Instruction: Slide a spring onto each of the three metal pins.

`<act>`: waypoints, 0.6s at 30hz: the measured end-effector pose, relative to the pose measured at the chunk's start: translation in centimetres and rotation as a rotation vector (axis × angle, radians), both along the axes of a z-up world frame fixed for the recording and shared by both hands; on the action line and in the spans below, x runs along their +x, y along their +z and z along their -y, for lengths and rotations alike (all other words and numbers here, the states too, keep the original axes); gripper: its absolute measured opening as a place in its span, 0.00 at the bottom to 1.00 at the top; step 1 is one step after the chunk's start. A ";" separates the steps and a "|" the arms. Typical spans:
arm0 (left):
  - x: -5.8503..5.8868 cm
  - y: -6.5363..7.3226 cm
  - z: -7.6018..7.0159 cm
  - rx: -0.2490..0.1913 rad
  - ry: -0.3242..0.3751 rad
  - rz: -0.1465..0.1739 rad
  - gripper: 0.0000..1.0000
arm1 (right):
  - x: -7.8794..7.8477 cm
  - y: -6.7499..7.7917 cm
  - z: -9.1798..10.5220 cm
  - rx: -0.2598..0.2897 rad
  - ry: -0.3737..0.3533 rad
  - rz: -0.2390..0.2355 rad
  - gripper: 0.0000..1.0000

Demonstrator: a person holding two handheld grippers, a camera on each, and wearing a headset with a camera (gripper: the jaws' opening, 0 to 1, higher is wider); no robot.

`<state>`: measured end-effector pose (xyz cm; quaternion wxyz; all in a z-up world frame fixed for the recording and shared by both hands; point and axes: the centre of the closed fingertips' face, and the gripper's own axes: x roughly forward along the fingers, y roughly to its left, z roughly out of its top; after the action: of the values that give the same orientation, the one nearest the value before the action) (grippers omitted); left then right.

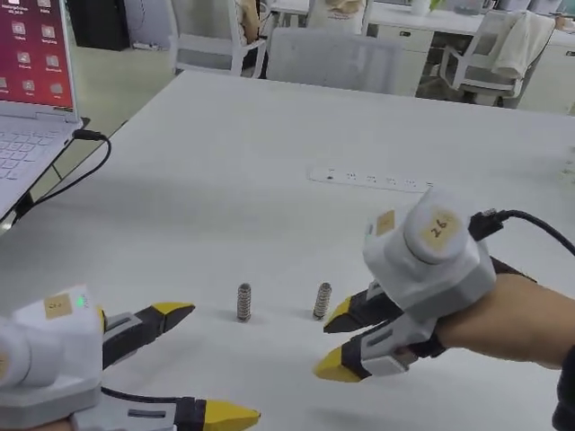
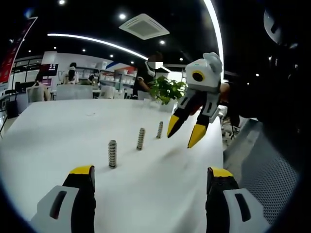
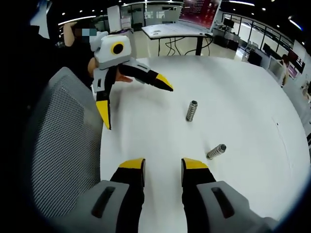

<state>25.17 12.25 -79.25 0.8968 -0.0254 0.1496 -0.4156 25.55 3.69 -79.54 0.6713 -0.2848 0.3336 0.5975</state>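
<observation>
White table [image 1: 269, 135] in office. Left gripper [image 2: 151, 171] jaws wide apart, empty; three upright springs [image 2: 141, 139] stand ahead of it. Right gripper [image 1: 332, 339] jaws apart, empty, just beside one spring [image 1: 322, 301].

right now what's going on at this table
A person holds a tool in each hand over a white table. Three springs stand upright in a row on it, seemingly on their pins already, though the pins are too small to make out. The left tool and the right tool are both open and hold nothing; the right tool hovers close beside the springs.
</observation>
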 end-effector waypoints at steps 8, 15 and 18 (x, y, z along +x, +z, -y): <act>-0.1 0.1 0.0 -0.001 -0.003 0.000 0.94 | 0.4 0.5 2.2 0.044 -0.082 0.006 0.30; -0.4 0.2 -0.3 -0.002 0.004 -0.002 0.94 | 0.7 0.9 4.7 0.091 -0.164 0.006 0.31; -0.4 0.2 -0.3 -0.002 0.006 -0.004 0.94 | 0.9 1.0 5.6 0.112 -0.203 0.005 0.31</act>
<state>24.80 12.56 -79.05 0.8978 -0.0276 0.1508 -0.4129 26.48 -1.88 -78.56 0.7442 -0.2130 0.3251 0.5433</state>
